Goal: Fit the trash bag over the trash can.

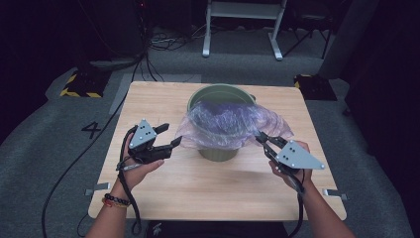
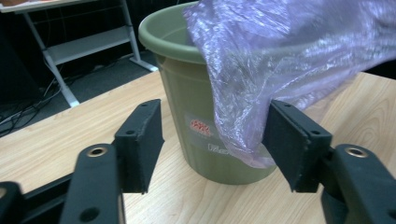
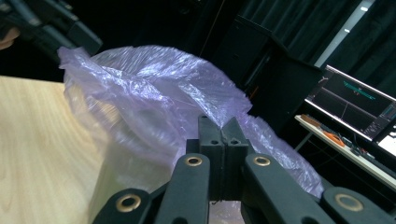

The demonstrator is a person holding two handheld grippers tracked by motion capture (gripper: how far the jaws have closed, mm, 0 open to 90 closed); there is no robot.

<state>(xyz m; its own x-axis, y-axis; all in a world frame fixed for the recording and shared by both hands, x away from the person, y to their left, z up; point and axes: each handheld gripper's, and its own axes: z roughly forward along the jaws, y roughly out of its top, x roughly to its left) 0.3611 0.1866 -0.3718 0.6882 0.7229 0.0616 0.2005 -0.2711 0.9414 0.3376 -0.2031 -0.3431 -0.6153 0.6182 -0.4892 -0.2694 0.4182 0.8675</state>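
Work in hand: we are lining the green bin (image 1: 219,124) with a purple bag (image 1: 223,121); the bin stands at the centre of the desk (image 1: 163,188) in the high view.
Bag: it sits over the mouth of the bin, its film spilling out past the rim on the left and right of the frame, loose and crumpled.
Left tool (image 1: 166,136): lower left of the bin in the high view; in the left gripper view its jaws stand well apart, with the bag's hanging edge brushing the inner face of the right-hand jaw and nothing pinched between them.
Right tool (image 1: 262,139): lower right of the bin in the high view; in the right gripper view the jaws are pressed together on a fold of the bag's edge, so we have hold of the film on this side.
Done so far: the bag is opened and laid into and over the bin.
Left to do: as we judge it, the rim is not neatly wrapped; the loose flaps on both sides need pulling down around the outside of the bin, and the far rim at the top of the frame looks bare.
Risk: the thin film may slip or tear if we tug one side alone.
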